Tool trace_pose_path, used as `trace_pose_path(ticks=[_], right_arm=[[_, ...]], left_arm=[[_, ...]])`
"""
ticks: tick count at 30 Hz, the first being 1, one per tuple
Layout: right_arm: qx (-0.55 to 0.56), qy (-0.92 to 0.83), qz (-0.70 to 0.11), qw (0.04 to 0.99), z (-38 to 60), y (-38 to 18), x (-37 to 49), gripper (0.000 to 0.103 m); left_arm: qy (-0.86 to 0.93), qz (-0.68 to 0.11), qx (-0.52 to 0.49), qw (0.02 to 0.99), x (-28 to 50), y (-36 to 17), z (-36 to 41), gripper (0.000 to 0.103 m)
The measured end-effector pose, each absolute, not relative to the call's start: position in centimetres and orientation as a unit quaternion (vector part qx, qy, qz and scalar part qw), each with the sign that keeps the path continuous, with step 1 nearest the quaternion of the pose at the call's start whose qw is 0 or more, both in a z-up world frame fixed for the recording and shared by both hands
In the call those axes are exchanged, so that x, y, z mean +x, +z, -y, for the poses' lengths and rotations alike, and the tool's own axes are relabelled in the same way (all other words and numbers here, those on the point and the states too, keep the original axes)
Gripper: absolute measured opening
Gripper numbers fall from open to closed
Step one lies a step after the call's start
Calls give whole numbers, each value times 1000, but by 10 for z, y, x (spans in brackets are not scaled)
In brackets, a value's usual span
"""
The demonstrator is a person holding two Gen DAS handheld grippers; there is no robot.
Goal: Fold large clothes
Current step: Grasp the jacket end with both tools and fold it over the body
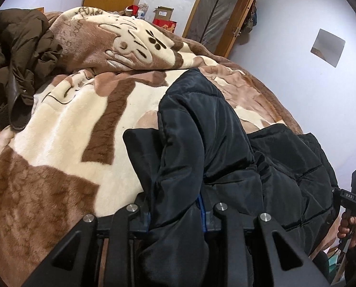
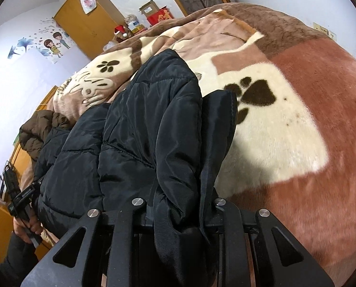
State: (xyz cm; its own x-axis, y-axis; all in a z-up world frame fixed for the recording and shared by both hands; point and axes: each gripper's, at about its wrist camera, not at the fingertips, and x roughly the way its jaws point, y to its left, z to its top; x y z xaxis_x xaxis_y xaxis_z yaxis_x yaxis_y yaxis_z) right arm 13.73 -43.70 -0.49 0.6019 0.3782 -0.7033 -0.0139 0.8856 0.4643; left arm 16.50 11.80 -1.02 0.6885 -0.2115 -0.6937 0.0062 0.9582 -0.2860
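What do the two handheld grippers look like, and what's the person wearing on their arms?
Both the left gripper and the right gripper are matte black, with angular linkage arms joined by round silver pins. Seen from the left wrist view, the right one carries a black box with a small green light and white lettering, with thin cables trailing. Dark sleeves cover the wrists.

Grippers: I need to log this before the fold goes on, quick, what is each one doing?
Left gripper: shut on the black padded jacket.
Right gripper: shut on the same jacket.
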Motion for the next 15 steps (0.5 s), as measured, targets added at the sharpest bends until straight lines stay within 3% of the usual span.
trace_pose_path(ticks=[15], right_arm=[[221,143,-403,876,391,14,198,23]], left_arm=[[-35,-357,-126,925,199,27,-171,28]])
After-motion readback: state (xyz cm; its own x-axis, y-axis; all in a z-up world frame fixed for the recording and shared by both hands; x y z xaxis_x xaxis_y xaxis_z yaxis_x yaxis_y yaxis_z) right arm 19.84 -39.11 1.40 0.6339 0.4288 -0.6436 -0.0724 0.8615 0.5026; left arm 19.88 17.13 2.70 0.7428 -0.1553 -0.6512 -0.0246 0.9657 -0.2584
